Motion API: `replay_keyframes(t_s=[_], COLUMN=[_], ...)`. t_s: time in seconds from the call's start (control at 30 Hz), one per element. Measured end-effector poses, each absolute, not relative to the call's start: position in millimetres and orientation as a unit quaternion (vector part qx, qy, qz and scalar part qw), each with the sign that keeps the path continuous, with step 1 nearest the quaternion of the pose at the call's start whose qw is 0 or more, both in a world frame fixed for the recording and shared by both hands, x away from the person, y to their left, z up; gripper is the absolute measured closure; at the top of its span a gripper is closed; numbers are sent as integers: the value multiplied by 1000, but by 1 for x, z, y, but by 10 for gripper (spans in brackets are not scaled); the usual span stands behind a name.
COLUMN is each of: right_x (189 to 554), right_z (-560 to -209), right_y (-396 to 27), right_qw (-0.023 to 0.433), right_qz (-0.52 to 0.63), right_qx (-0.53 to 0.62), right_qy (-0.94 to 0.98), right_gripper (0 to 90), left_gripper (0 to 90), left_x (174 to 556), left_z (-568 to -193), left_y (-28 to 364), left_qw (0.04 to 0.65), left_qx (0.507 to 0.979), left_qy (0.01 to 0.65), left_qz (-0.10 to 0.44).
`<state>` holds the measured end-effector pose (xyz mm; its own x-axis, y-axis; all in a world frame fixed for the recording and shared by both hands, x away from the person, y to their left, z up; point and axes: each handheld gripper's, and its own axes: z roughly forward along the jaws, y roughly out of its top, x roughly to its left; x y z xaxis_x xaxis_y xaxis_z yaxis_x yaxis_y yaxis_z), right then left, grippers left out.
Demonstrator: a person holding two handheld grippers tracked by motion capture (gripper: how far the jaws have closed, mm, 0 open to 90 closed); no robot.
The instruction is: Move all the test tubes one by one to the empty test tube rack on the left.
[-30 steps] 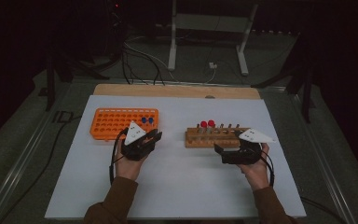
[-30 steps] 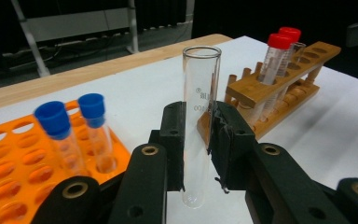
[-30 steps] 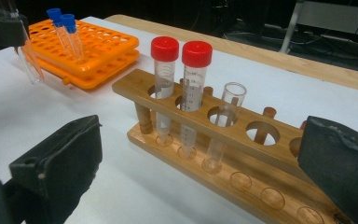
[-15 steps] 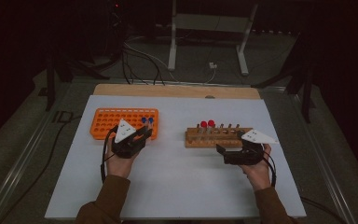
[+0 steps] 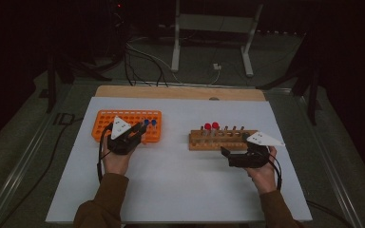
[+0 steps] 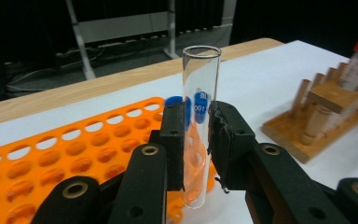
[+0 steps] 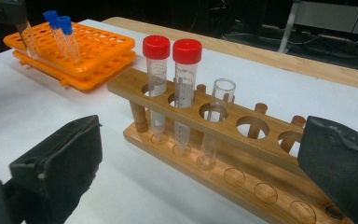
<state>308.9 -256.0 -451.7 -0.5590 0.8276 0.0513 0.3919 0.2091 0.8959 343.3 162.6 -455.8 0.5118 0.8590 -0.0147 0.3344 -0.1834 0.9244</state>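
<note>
**A:** Left claw has slid left since a second ago, off the open counter and up against the near edge of the orange rack. Right claw hasn't budged.

**B:** State of the left one?

**A:** Clamped on a clear glass test tube, no cap. Tube stands upright between the pads, mouth well above them, bottom end poking out below. In the left gripper view it hangs just above the rack's near edge, and I can't tell whether it touches anything.

**B:** Rack contents?

**A:** Two blue-capped tubes near its right end, just beyond the held tube.

**B:** Right side?

**A:** Right claw is spread wide, nothing between the pads. It sits on the near side of the wooden rack, pointing toward that rack's middle, not touching it.

**B:** What's in the wooden one?

**A:** Two red-capped tubes in the leftmost holes, then one open clear tube in the third hole. Remaining holes look free. Both racks sit on the white counter, well apart.
</note>
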Motion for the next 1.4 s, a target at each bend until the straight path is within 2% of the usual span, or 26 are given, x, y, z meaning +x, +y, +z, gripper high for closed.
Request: replay_keyframes(t_s=[0.6, 1.4], right_x=[309, 309], right_z=[-453, -454], right_y=[-255, -254], right_qw=[224, 221], right_qz=[477, 477], right_qx=[409, 408], right_qy=[745, 746], right_gripper=[0, 0], left_gripper=[755, 757], left_x=[366, 370], left_z=[-466, -493], left_y=[167, 161], left_qw=[474, 419], left_qx=[698, 740], left_qy=[453, 454], left_qz=[288, 267])
